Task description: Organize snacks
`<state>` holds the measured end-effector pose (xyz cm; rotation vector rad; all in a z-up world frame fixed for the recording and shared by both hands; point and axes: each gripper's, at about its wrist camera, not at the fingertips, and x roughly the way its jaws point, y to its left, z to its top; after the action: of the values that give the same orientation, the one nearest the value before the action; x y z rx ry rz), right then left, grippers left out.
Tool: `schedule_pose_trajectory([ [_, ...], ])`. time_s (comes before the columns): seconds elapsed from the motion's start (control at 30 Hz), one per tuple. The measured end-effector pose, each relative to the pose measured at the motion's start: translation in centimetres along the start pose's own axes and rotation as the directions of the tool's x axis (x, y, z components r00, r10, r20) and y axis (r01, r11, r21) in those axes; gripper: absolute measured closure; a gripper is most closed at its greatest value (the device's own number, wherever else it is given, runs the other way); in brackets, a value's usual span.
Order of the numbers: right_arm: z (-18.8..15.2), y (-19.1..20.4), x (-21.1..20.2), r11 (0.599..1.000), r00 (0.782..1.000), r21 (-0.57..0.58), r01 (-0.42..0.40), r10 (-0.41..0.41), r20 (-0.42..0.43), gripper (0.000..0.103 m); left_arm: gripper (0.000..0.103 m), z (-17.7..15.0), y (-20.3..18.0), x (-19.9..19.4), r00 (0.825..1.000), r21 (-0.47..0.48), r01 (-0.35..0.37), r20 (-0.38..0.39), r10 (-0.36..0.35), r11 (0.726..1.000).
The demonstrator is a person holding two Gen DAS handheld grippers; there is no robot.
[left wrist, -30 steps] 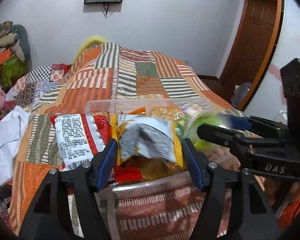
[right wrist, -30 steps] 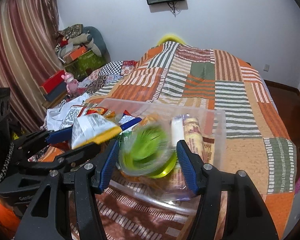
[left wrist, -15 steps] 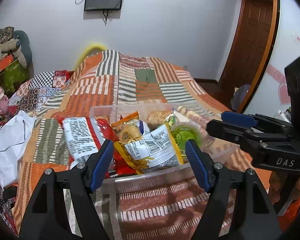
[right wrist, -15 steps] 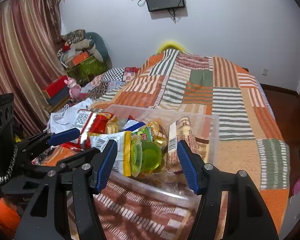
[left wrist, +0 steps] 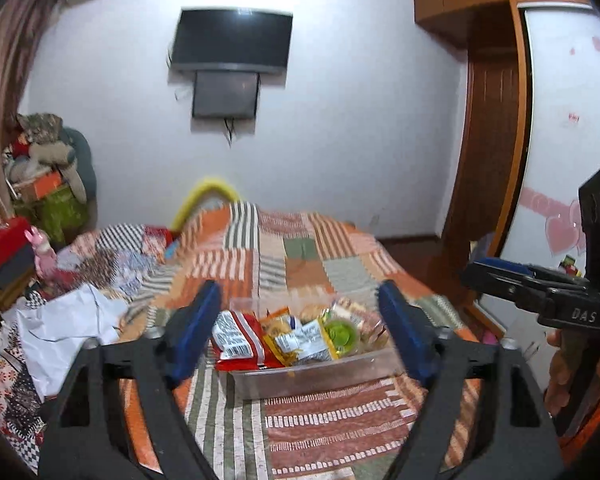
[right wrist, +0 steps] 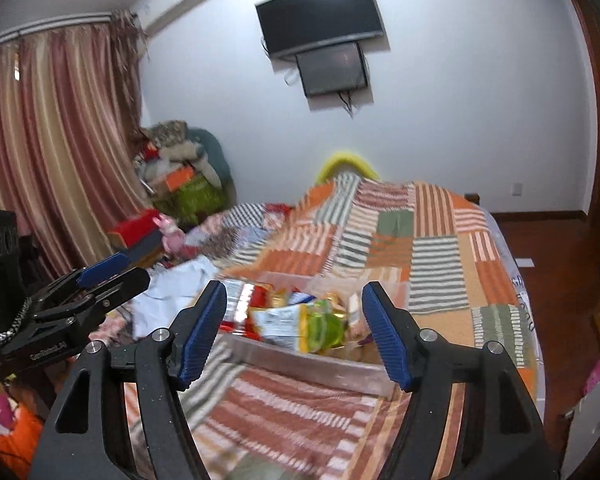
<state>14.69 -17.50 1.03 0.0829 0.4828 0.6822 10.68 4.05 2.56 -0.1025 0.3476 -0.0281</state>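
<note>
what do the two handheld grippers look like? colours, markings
Both alike: black plastic frames, silver bolts, ribbed blue finger pads. The left gripper has white lettering along its side, too small to read; the right gripper reads "DAS". A braided cord hangs by the left one.

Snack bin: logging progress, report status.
Left gripper and right gripper opening, empty. Snack bin full, on the bed. Nothing in the way.

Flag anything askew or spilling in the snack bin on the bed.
The red bag leans over the left edge of the clear bin, partly hanging outside. The other packets are piled loosely, not in rows. Nothing lies spilled on the quilt around it.
</note>
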Motion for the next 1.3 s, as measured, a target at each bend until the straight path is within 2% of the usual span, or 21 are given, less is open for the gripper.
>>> schedule_pose_trajectory([
  [0.2,-1.2,2.9,-3.3,0.999,0.997,-0.05,0.013,-0.009,0.073,0.034,0.007,-0.4,-1.1,-4.4,0.998,-0.005,0.03,0.052,-0.03,1.0],
  [0.3,-1.7,4.2,-4.2,0.996,0.994,-0.079,0.044,-0.035,0.106,0.029,0.003,-0.8,-1.5,-6.2,0.997,-0.002,0.039,0.071,-0.039,0.999],
  [0.4,-2.2,4.9,-5.0,0.995,0.988,-0.082,0.055,-0.042,0.146,0.018,0.001,-1.3,-2.0,-7.7,0.995,0.006,0.026,0.1,-0.027,1.0],
  [0.53,-2.8,5.1,-4.9,0.993,0.986,-0.088,0.074,-0.06,0.158,0.017,0.0,-2.0,-2.6,-9.0,0.991,0.02,-0.013,0.137,0.01,1.0],
  [0.97,-3.8,4.7,-5.3,0.993,0.983,-0.07,0.092,-0.079,0.164,0.011,0.0,-3.1,-3.0,-9.0,0.993,0.027,-0.019,0.121,0.015,0.999],
  [1.07,-3.9,4.7,-5.6,0.992,0.98,-0.072,0.099,-0.085,0.178,0.006,0.0,-3.4,-3.0,-8.9,0.993,0.029,-0.027,0.114,0.023,0.999],
  [1.3,-4.0,4.9,-5.9,0.992,0.98,-0.076,0.102,-0.086,0.182,0.005,0.0,-3.7,-2.8,-8.6,0.995,0.023,-0.026,0.101,0.024,0.999],
])
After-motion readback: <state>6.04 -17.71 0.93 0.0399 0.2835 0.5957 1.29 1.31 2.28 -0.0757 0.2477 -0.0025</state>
